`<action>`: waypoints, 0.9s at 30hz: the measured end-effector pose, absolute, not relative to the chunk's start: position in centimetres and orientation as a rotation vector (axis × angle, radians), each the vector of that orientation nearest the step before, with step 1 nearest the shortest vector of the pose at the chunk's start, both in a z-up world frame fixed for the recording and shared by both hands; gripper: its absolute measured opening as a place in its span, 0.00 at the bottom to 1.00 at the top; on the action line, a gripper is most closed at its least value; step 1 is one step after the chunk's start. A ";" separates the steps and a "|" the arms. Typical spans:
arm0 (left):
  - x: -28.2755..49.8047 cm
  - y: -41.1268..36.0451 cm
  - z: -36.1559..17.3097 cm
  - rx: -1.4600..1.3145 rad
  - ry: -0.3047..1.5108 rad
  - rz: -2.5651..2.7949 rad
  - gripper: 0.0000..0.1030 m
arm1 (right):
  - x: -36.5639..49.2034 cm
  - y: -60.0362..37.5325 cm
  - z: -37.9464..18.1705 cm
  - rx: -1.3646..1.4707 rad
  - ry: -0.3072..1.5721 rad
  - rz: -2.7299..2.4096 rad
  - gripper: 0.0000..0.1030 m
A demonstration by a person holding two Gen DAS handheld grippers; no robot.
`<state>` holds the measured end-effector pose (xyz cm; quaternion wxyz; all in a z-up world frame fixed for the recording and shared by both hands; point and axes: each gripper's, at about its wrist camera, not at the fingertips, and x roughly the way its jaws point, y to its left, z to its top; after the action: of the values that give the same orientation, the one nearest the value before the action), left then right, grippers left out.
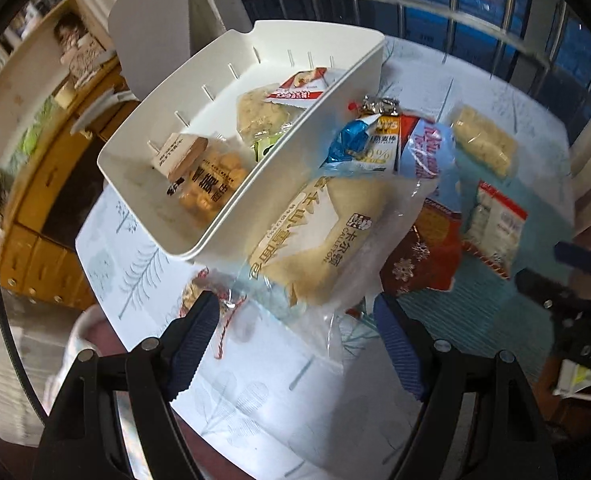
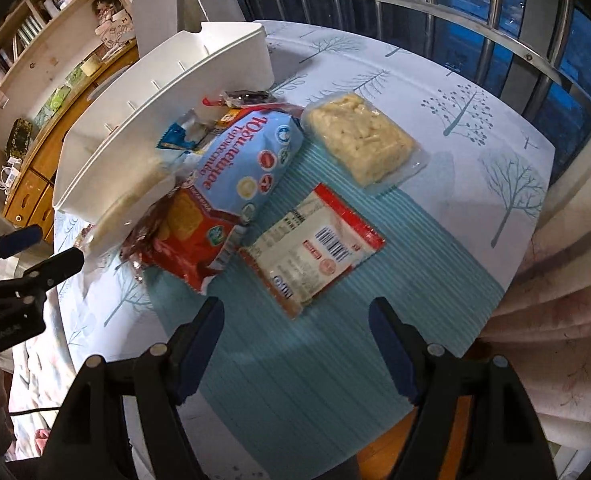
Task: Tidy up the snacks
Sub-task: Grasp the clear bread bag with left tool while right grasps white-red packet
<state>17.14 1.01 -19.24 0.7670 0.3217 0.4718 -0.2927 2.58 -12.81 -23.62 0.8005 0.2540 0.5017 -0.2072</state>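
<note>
Jaws spread wide on both grippers, nothing between them. Left gripper (image 1: 295,336) hangs over the near left part of the desk (image 1: 255,392), its blue pads either side of a bread pack (image 1: 319,240) in clear wrap that lies just beyond the tips. Right gripper (image 2: 295,340) hangs over a teal striped mat (image 2: 295,360), fingers pointing at a red-edged packet (image 2: 315,244) lying barcode-up.

White bin (image 1: 199,128) sits on the far left of the desk, long side running away from the viewer. Inside: a bag of small round golden snacks (image 1: 211,180) at the near end with a tan carton (image 1: 179,156) on it, a pale puffed-snack pack (image 1: 263,114) mid-bin, a red-and-white sachet (image 1: 299,86) on top of that.

Loose pile hard against the bin's right wall: bread pack nearest, a blue-and-white bag (image 2: 247,160) with Cyrillic print behind it, a red cracker bag (image 2: 187,236) under its near end, a small blue wrapper (image 1: 347,144) and a dark foil piece (image 2: 247,98) at the far end. Contents of the foil piece unclear, too small.

Clear pack of pale yellow pieces (image 2: 363,140) lies apart, to the far right, half on the mat. A small clear packet with nuts (image 1: 193,292), possibly, lies by the left gripper's left finger.
</note>
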 end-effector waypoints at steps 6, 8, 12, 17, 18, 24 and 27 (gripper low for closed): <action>17.4 -0.8 -21.0 0.782 1.018 -0.588 0.76 | 2.9 -14.3 -24.6 0.513 1.088 -0.391 0.73; 17.4 -1.3 -21.6 0.799 1.019 -0.587 0.76 | 3.2 -14.5 -24.6 0.485 1.083 -0.361 0.74; 17.7 -2.1 -22.4 0.820 1.033 -0.570 0.76 | 4.1 -14.4 -25.0 0.402 1.083 -0.284 0.82; 18.8 -2.9 -23.9 0.833 1.073 -0.532 0.76 | 5.4 -14.1 -25.6 0.279 1.087 -0.214 0.82; 19.0 -3.0 -24.2 0.840 1.079 -0.526 0.76 | 5.8 -13.9 -25.7 0.241 1.087 -0.199 0.82; 19.7 -3.6 -24.5 0.830 1.082 -0.513 0.79 | 7.0 -13.2 -26.5 0.090 1.096 -0.128 0.82; 20.0 -3.7 -24.5 0.821 1.083 -0.532 0.79 | 7.3 -13.4 -26.9 0.104 1.107 -0.107 0.82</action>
<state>20.05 -3.68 -24.54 0.7456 0.3750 0.4945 -0.2429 7.26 -13.41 -26.93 0.8481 0.0494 0.5251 -0.0506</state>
